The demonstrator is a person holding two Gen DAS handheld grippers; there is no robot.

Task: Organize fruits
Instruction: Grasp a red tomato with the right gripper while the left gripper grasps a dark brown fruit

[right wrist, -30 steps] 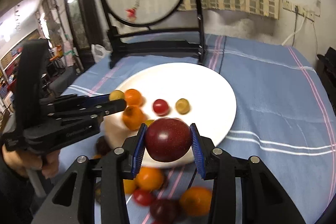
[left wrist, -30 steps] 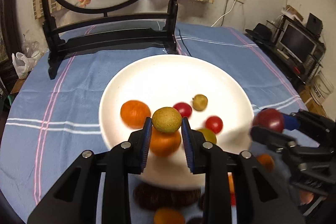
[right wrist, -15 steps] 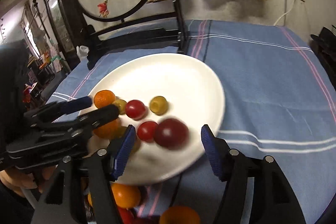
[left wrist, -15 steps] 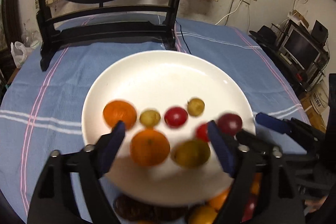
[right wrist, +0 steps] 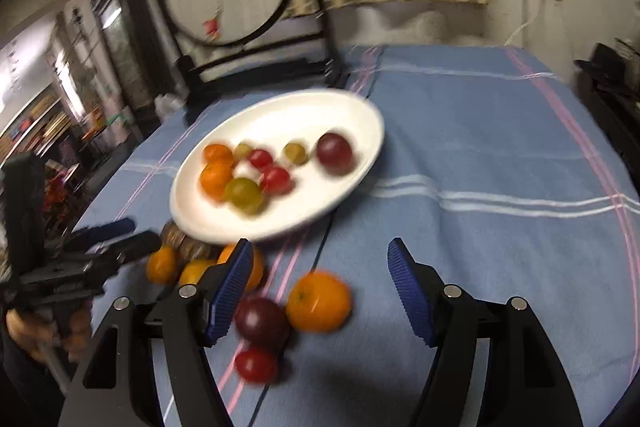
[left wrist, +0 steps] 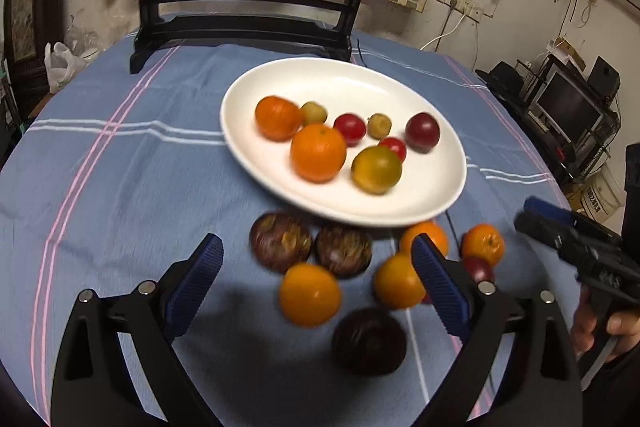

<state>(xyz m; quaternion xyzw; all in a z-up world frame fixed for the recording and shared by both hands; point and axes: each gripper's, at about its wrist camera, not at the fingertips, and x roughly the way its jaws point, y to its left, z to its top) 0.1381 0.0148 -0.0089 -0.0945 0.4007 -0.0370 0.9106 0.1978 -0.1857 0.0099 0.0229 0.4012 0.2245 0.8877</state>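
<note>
- We hold the left gripper (left wrist: 316, 277), a black two-finger tool with blue ribbed pads, above the blue striped tablecloth (left wrist: 120, 187); its jaws are opening wide and grip nothing.
- Below its gap lie loose fruits: a round orange citrus fruit (left wrist: 310, 294), and beyond it two dark mottled purple fruits (left wrist: 281, 242).
- We hold the right gripper (right wrist: 320, 291), of the same build, with its jaws opening and nothing between the pads.
- Just beside its left pad lies a dark red plum (right wrist: 262, 321), touching a second orange citrus fruit (right wrist: 319, 301).
- Beyond both tools stands the round white plate (left wrist: 420, 195), carrying oranges, small red tomatoes, greenish fruits and a dark red plum.
- Farthest from us stands a black wooden stand with a round embroidered screen (left wrist: 248, 23).
</note>
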